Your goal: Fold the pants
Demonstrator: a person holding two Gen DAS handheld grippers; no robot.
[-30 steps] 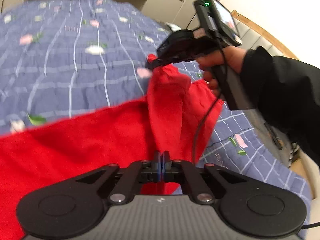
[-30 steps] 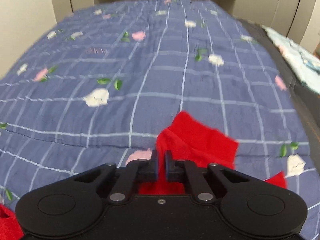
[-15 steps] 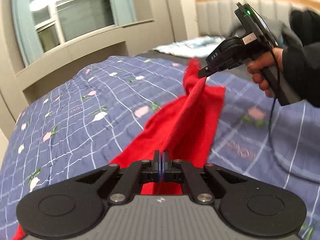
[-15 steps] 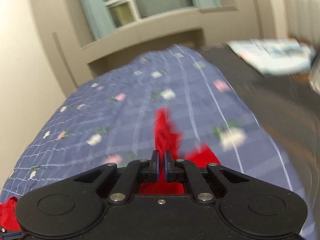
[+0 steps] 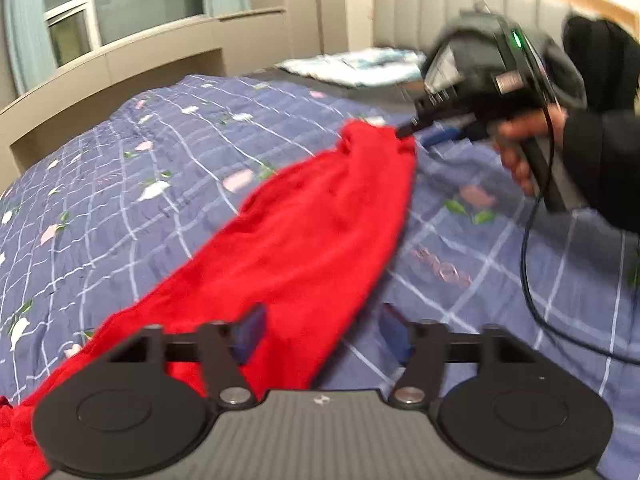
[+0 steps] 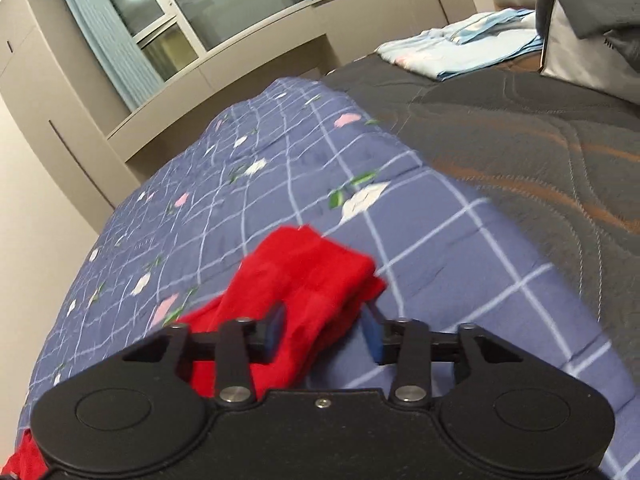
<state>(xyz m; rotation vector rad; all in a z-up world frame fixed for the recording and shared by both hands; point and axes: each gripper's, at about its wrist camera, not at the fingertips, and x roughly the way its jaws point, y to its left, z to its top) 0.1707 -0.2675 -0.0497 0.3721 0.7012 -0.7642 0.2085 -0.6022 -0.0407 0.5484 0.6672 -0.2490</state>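
The red pants (image 5: 304, 240) lie stretched over the blue flowered quilt (image 5: 120, 200), running from the lower left to the upper right. My left gripper (image 5: 322, 334) hovers over their near end. Its jaws are opening, and red cloth lies loose below and between them without pad contact. At the far end of the pants a hand (image 5: 528, 152) holds my right gripper (image 5: 420, 134). In the right wrist view that gripper (image 6: 324, 332) is opening too, with the bunched end of the pants (image 6: 308, 276) lying between the parted blue pads (image 6: 372, 336), untouched.
Folded light blue bedding (image 6: 460, 46) lies on a dark grey mattress cover (image 6: 520, 140) beyond the quilt's edge. A grey bag or pillow (image 6: 580, 40) stands at the far right. A padded headboard (image 5: 460, 12) and a window ledge (image 5: 120, 64) border the bed. A black cable (image 5: 532, 280) hangs from the right gripper.
Both grippers were shut on the red pants and now stand apart from the cloth. The pants have dropped flat onto the quilt. Both views have swung toward the window and headboard.
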